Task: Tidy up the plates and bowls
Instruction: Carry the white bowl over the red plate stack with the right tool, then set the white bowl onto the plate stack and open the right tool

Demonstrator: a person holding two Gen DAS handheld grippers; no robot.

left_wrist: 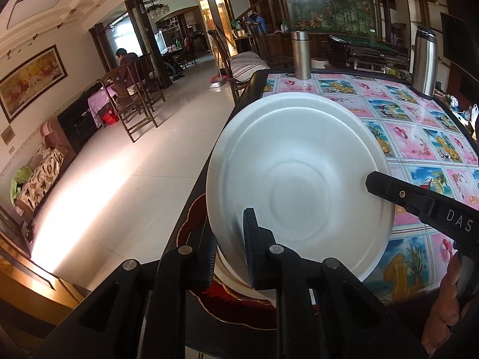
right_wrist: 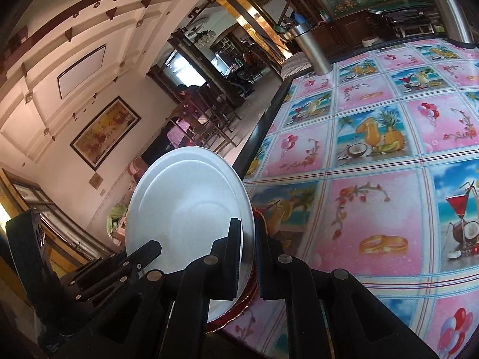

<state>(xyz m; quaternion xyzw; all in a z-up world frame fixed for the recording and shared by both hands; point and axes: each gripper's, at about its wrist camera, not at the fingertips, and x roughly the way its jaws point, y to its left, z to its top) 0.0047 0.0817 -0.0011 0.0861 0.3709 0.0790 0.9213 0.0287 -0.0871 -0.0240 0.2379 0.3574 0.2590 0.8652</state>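
While both tongs, left (left_wrist: pixel 230 257) and right (right_wrist: pixel 247 263), clamp its rim, white plate (left_wrist: pixel 299 185) stands tilted, face toward left tongs, above surface (right_wrist: pixel 374 149) edge.

Two close wrist views, shared plate (left_wrist: pixel 299 179)

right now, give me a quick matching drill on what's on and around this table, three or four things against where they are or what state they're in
Things
1. white plate
2. tall steel flask
3. red dish with gold rim
4. striped cushion

States or places
a. on a chair at the table's far end
b. standing upright near the table's far corner
c. tilted on edge, clamped by both grippers
d. lying under the raised plate

Pairs: 1-c, 2-b, 3-d, 4-a
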